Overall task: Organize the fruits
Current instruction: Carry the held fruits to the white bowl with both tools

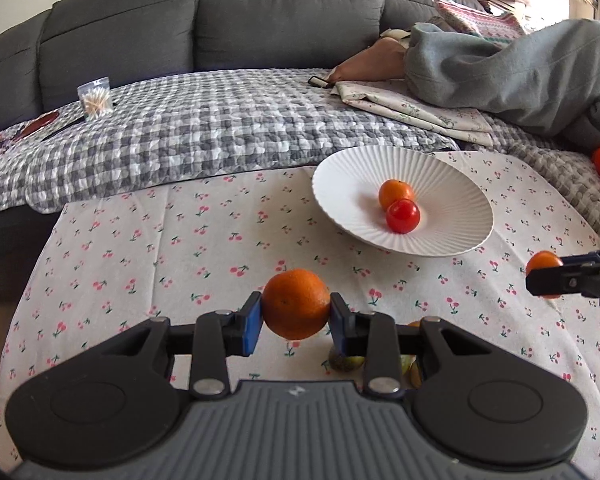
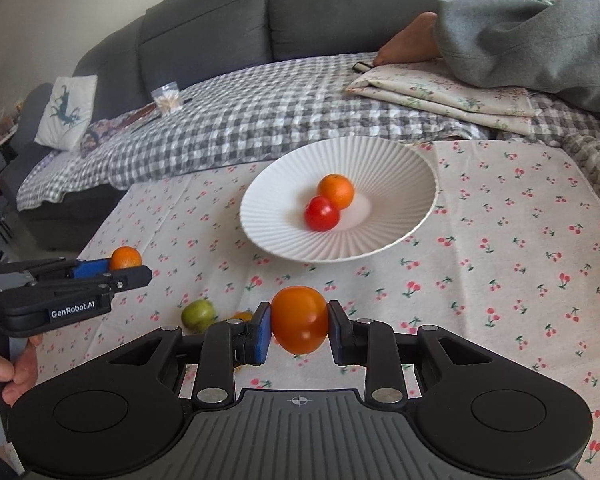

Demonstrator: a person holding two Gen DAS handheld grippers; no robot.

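In the left wrist view, an orange point(image 1: 296, 303) is pinched between the blue pads of the left gripper point(image 1: 296, 312) and is held above the cloth point(image 1: 140, 248), on the near side of the plate point(image 1: 452, 240). The plate is seen further back and to the right; inside it a small orange point(image 1: 395, 193) and a red tomato point(image 1: 403, 216) are touching each other. At the right of the plate, the right gripper point(image 1: 540, 280) is seen from the side with an orange-coloured fruit point(image 1: 543, 261) clamped in it. Under the left gripper, a green fruit point(image 1: 342, 361) is partly hidden.

In the right wrist view, the fruit point(image 2: 299, 319) is pinched between the pads of the right gripper point(image 2: 299, 326), also on the near side of the plate point(image 2: 276, 240). The left gripper point(image 2: 128, 270) is seen at the left of the plate, closed on the orange point(image 2: 126, 258). The green fruit point(image 2: 198, 314) lies on the cloth point(image 2: 500, 260), near and to the left of the plate.

Both fruits are probably being carried to the plate. If both grippers are brought over it together, a collision can be caused. The fruits are round, so one can roll out over the shallow rim if it is released too high, or can knock the two fruits already inside.
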